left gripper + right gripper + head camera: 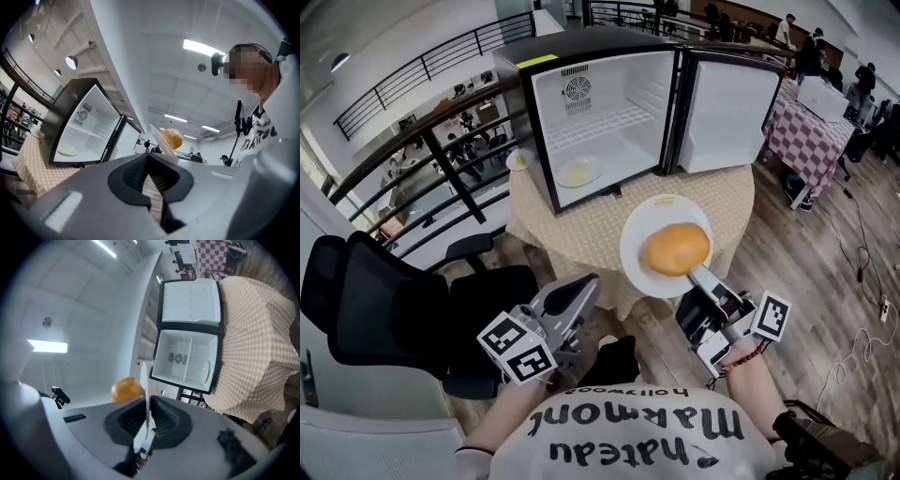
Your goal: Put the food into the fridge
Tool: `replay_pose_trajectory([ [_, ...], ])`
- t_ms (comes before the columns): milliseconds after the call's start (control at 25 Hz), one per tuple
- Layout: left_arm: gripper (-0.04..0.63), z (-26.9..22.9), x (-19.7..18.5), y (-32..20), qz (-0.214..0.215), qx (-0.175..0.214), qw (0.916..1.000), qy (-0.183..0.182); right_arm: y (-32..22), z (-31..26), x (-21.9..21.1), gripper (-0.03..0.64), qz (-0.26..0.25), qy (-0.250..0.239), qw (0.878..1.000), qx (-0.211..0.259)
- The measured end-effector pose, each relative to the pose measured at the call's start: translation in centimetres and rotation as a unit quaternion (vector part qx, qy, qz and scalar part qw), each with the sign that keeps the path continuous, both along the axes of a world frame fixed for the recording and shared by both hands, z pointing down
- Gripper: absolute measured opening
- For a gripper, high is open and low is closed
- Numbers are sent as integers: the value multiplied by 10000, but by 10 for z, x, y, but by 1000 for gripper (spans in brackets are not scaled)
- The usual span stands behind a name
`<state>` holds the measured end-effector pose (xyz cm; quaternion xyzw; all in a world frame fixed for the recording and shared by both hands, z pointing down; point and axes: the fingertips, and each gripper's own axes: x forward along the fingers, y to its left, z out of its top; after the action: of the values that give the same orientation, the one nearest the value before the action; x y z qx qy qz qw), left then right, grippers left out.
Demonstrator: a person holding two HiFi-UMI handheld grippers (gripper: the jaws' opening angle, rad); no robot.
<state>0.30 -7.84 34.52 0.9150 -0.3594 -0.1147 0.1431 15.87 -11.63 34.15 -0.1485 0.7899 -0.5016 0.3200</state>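
We hold a round white plate [636,255] by its near rim in the right hand-held gripper [697,275]. Its jaws stand narrow, pinched on the thin edge, and in the right gripper view the plate [146,394] runs straight up between them. On the plate lies a round golden-brown bun [676,248]. Plate and bun hang in the air in front of the open fridge, by the near edge of the round table [581,230] with its beige checked cloth. On that table stands the small black fridge [609,42] with a white inside, its door [727,117] swung wide to the right. A second small plate [578,172] carrying something pale yellow lies on the fridge floor. Our left hand-held gripper [579,289] sits low, off the table, jaws drawn together with nothing between them
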Motion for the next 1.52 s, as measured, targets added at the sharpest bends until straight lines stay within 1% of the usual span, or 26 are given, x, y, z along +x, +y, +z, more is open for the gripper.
replay_pose_trajectory([
  [80,3,1,0,-13,68,-7,10000,9,-10,0,-2,32,0,52,10000,6],
  [360,0,-9,-2,-82,159,42,9996,248,-62,-7,-8,32,54,119,9999,-102],
  [520,0,-14,-10,-125,209,67,9996,149,-106,-9,-20,32,65,88,9998,-192],
  [720,-8,-21,-22,-156,124,141,9997,143,-143,-11,-33,32,-46,129,9997,-179],
  [960,-9,-19,-42,-203,-44,34,9999,100,-198,-13,-57,32,-234,150,9994,-225],
  [1080,-9,-19,-50,-218,-95,39,9999,114,-219,-10,-67,32,-304,163,9990,-289],
  [1280,-2,-11,-62,-236,-159,38,9999,21,-249,1,-81,32,-375,278,9979,-440],
  [1520,-2,0,-71,-250,-270,-46,9996,35,-275,18,-97,32,-475,279,9955,-772],
])
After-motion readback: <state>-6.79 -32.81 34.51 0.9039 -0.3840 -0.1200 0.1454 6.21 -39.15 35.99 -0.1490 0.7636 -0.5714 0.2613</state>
